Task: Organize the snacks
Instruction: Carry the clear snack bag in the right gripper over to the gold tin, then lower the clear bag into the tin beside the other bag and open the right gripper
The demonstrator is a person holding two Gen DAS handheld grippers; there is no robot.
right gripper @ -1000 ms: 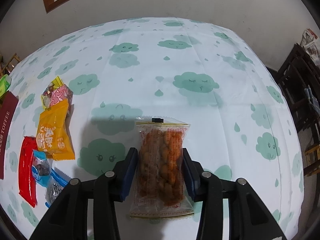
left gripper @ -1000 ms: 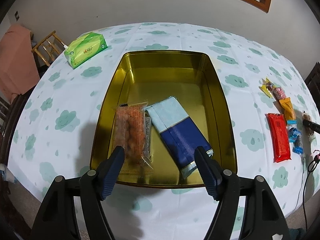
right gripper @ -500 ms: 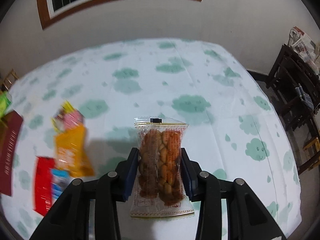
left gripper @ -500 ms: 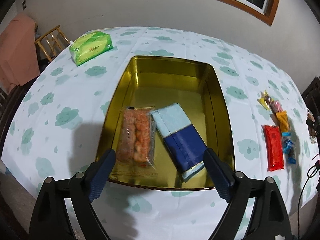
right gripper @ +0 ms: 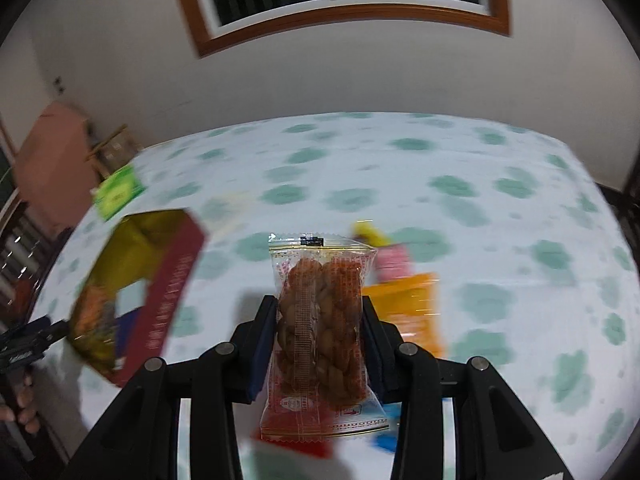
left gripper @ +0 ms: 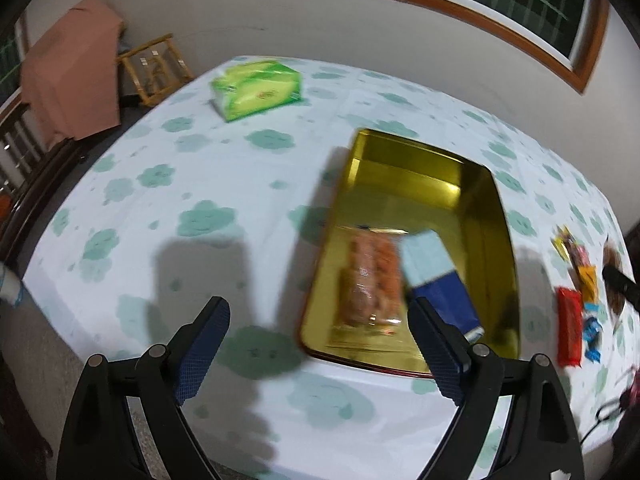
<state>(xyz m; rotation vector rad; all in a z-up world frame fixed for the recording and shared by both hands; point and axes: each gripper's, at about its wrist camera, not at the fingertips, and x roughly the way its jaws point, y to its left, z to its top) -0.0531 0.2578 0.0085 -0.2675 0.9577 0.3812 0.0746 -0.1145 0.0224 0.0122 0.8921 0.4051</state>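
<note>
A clear packet of fried twists stands upright between the fingers of the right gripper, whose jaws are clamped on its two long sides; it hangs above the cloud-print tablecloth. Just behind it lie an orange packet and a pink one, both blurred. To the left sits the gold tin with a dark red outer wall.

In the left wrist view the tin holds a second twist packet beside a blue and pale-blue packet, apparently touching, though blur hides the edge. The left gripper has just been opening; its jaws stand wide with nothing between them, near the tin's closest corner. A red packet lies right of the tin, and a green tissue pack sits far back.
</note>
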